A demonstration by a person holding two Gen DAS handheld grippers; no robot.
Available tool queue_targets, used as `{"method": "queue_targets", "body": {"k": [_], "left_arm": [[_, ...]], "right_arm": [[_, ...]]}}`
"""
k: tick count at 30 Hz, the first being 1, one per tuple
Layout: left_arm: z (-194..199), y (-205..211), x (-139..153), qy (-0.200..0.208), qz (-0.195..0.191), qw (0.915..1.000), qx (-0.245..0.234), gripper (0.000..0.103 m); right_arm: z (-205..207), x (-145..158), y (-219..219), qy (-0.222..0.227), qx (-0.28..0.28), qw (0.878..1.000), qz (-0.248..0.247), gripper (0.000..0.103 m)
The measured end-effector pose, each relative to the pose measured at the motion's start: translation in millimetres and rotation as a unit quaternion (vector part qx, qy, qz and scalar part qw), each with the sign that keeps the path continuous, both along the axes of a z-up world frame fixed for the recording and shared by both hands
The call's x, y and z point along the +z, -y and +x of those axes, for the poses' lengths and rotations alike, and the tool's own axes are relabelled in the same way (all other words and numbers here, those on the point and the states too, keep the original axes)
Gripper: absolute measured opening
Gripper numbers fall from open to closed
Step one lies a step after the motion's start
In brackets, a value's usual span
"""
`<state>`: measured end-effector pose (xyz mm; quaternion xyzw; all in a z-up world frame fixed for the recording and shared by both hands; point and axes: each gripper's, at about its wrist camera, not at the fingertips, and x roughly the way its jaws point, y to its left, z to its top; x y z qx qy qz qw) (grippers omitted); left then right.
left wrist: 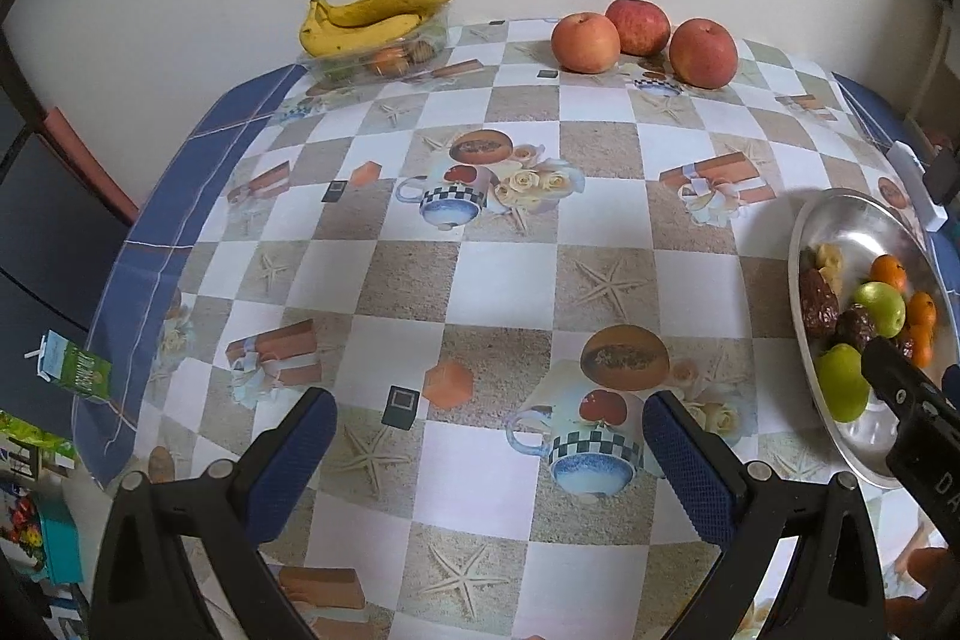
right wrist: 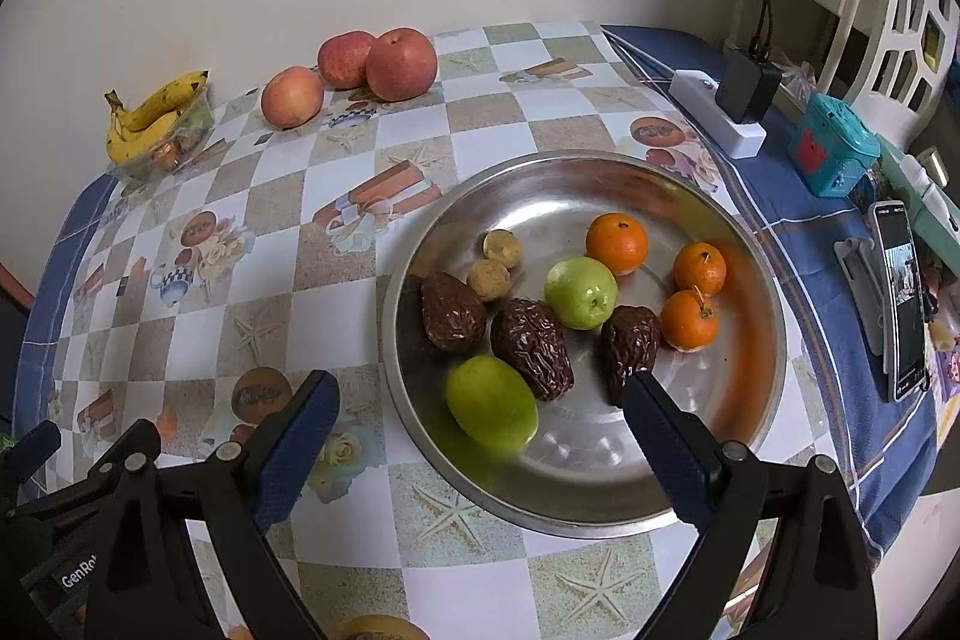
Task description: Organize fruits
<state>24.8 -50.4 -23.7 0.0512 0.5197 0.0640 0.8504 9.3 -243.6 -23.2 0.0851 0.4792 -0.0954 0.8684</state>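
A round metal plate (right wrist: 738, 388) holds two green fruits (right wrist: 491, 407), three small oranges (right wrist: 617, 244), three wrinkled dark fruits (right wrist: 533, 347) and two small tan ones (right wrist: 489, 280). My right gripper (right wrist: 480, 400) is open just above the near green fruit, holding nothing. Three red apples (left wrist: 639, 37) sit at the table's far edge. Bananas (left wrist: 366, 16) lie on a clear tub at the far left. My left gripper (left wrist: 489, 427) is open and empty over the bare tablecloth; the plate (left wrist: 807, 220) is to its right.
The table has a checked cloth with a blue border (left wrist: 156, 232). A white power strip with a black charger (right wrist: 729, 100), a teal box (right wrist: 834, 148) and a phone on a stand (right wrist: 897, 298) lie at the right. A carton (left wrist: 75, 370) is off the left edge.
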Motion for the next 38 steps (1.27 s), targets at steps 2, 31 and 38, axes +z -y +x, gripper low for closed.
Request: {"method": "queue_targets", "body": {"k": [2,31,38], "left_arm": [[0.6,0.2,-0.1,-0.003,0.006,1.0,0.001,0.103],[1.4,-1.6,1.5,-0.005,-0.005,1.0,-0.001,0.103],[-2.5,-1.2,6.6,0.013,-0.005,0.9999,0.0,0.103]], "right_arm": [[0.2,0.1,0.2,0.0,-0.001,1.0,0.001,0.096],[1.8,-0.8,-2.6,-0.006,0.005,1.0,0.002,0.096],[1.9,-1.2,-3.3,-0.008,0.008,1.0,0.002,0.096]]}}
